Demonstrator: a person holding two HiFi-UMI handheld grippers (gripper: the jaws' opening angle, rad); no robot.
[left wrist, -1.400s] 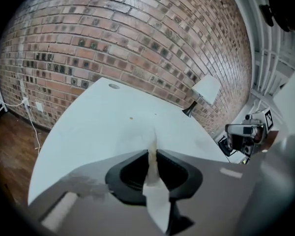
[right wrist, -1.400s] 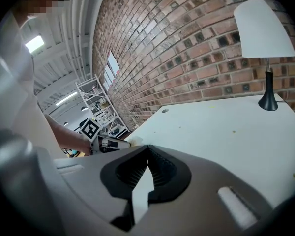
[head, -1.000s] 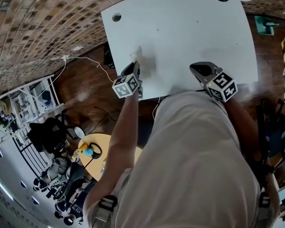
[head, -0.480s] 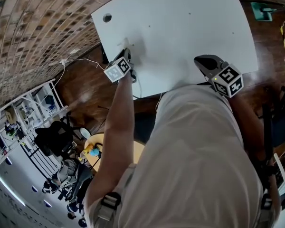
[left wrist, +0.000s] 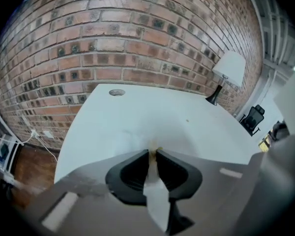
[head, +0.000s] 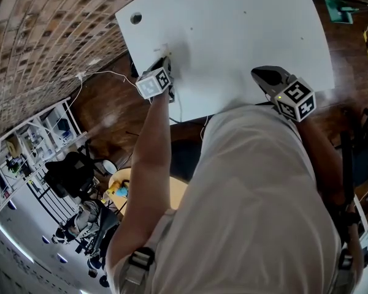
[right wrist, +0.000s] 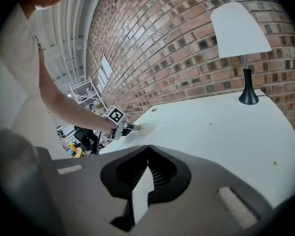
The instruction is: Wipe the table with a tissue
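The white table (head: 245, 35) fills the upper part of the head view. My left gripper (head: 165, 59) points down at the table's left part, near its left edge. A white tissue (left wrist: 155, 195) is pinched between its jaws, which are closing on it, and the tissue's end meets the tabletop (left wrist: 137, 112) at a faint yellowish smear (left wrist: 155, 144). My right gripper (head: 260, 73) hovers over the front edge at the right, jaws together (right wrist: 147, 146) with nothing between them. The right gripper view shows the left gripper (right wrist: 130, 127) pressed to the table.
A white-shaded lamp (right wrist: 241, 38) on a black base stands at the table's far right. A round cable hole (head: 135, 18) sits near the far left corner. A brick wall (left wrist: 137, 43) runs behind the table. Cables, a chair and shelves stand on the floor to the left.
My left gripper slid with the tissue across the tabletop toward the left edge and the cable hole. The right gripper stayed by the front edge.
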